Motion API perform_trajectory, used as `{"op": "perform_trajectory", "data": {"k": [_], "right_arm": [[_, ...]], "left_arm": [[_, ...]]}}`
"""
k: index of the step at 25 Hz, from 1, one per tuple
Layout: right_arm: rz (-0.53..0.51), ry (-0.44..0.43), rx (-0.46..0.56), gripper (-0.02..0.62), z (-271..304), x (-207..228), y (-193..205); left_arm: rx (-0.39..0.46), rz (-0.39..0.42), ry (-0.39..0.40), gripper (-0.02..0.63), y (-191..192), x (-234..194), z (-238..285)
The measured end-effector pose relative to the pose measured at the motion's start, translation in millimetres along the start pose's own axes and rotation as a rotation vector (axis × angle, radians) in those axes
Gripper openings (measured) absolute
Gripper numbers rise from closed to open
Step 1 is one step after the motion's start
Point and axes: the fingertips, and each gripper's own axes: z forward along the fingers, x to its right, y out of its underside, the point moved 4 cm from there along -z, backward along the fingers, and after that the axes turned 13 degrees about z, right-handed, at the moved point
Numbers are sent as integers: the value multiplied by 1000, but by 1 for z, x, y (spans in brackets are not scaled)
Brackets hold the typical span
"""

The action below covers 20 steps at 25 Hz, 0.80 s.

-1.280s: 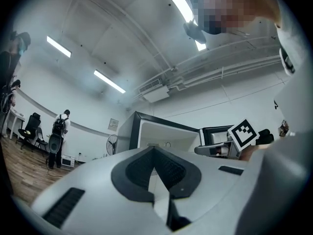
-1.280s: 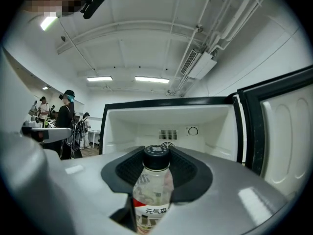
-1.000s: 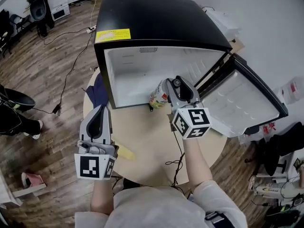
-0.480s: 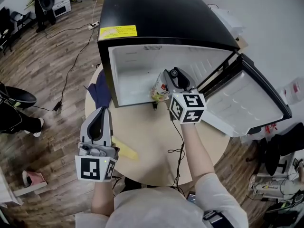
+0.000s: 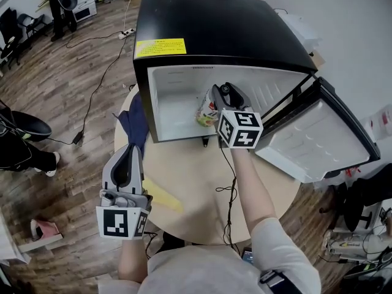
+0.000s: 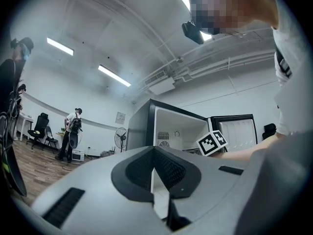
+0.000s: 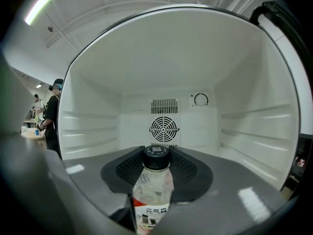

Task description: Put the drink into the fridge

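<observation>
One drink in hand | right gripper [image 5: 213,103] clamps clear black-capped plastic drink bottle [image 5: 204,112] | bottle has moved from the doorway into the open black mini fridge [image 5: 220,29] at the far edge of the round wooden table [image 5: 190,182] | set-down and release remain | left gripper [image 5: 130,155] closed, empty.

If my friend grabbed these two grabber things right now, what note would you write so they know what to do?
Right gripper: shut on the drink bottle, held upright at the open mouth of the fridge.
Left gripper: shut and empty, by the left edge of the round table.
Done: the door is open and the bottle is at the fridge.
Left: set the bottle on the fridge floor, let go, pull out, and probably close the door.
</observation>
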Motion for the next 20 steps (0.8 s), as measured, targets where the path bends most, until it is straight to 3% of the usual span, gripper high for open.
{"op": "perform_trajectory", "data": {"k": [20], "right_arm": [[-23, 7, -26, 164, 23, 5, 19]], "left_arm": [[-39, -5, -44, 8, 13, -7, 3]]}}
